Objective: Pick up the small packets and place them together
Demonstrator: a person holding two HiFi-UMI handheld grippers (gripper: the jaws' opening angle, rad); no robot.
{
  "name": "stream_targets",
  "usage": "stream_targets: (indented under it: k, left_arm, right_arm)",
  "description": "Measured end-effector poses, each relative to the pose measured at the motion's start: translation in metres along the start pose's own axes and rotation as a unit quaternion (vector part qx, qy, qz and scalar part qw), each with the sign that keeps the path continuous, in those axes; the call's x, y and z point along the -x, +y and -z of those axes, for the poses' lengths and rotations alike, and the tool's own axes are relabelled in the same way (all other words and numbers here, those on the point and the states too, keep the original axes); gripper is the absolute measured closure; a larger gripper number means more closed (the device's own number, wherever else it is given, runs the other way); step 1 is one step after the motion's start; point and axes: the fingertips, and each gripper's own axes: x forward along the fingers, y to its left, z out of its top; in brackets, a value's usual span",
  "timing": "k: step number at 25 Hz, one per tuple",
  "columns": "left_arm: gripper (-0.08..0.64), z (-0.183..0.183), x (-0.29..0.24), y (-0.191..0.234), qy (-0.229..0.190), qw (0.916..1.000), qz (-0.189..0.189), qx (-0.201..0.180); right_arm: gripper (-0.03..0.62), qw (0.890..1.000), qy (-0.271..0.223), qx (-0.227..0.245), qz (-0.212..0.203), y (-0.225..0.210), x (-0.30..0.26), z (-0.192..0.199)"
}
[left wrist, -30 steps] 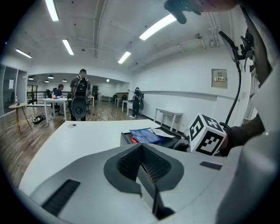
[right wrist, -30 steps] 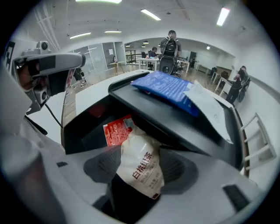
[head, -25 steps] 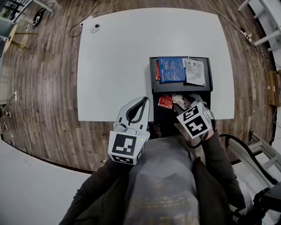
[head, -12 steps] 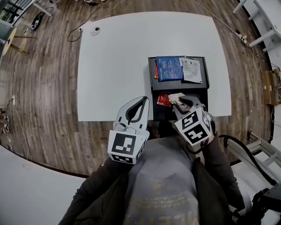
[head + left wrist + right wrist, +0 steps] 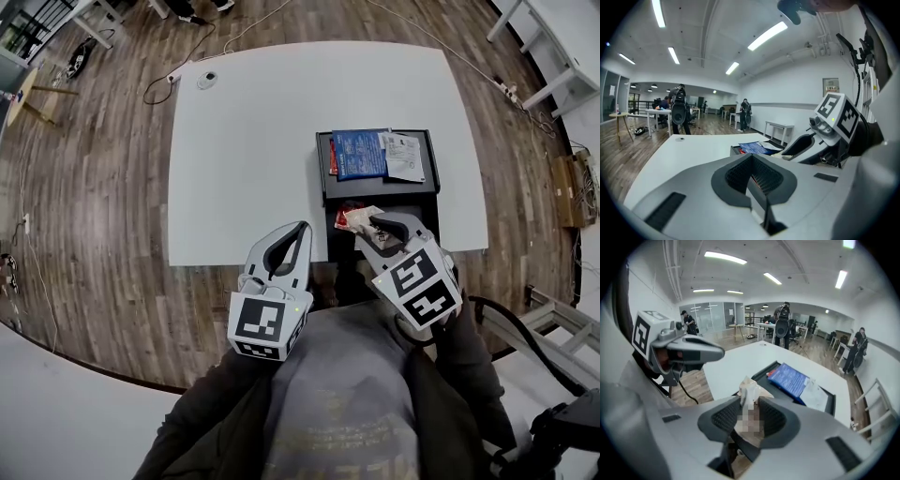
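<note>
A black tray [image 5: 379,192] lies at the near right of the white table [image 5: 244,141]. At its far end lie a blue packet [image 5: 360,154] and a white packet [image 5: 405,157]. A red packet [image 5: 348,219] lies at the tray's near end. My right gripper [image 5: 375,223] hovers there, shut on a pale crumpled packet [image 5: 367,213]. In the right gripper view that packet [image 5: 749,392] stands up between the pads, with the blue packet [image 5: 789,379] beyond. My left gripper [image 5: 301,228] is held over the table's near edge, left of the tray, shut and empty.
A small round device [image 5: 207,80] with a cable lies at the table's far left corner. Wooden floor surrounds the table. White tables [image 5: 553,37] stand at the far right. People [image 5: 782,326] stand in the background of the room.
My right gripper closed on the pale packet at the tray's near end and now holds it slightly raised. The left gripper has barely moved.
</note>
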Motion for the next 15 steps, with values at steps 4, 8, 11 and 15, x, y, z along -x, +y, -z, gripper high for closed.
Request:
stream_targets:
  k: [4,8,11,15]
  left_arm:
    - [0.558,-0.004,-0.003,0.009,-0.003,0.9998,-0.018,0.006]
    - [0.558,-0.009,-0.012,0.021,-0.004,0.9992,-0.037,0.013]
    - [0.558,-0.010,-0.024,0.024,0.004,0.9990,-0.042,0.018]
    - [0.558,-0.011,-0.042,0.027,0.013,0.9987,-0.043,0.025]
  right_arm:
    - [0.465,0.999,-0.037,0.013,0.027,-0.028,0.013,-0.034]
    - [0.465,0.995,-0.039,0.010,0.090,-0.084,0.017,-0.046]
    - [0.464,0.994,-0.023,-0.003,0.108,-0.120,0.013,-0.042]
    - [0.463,0.994,-0.004,-0.010,0.108,-0.147,-0.002,-0.034]
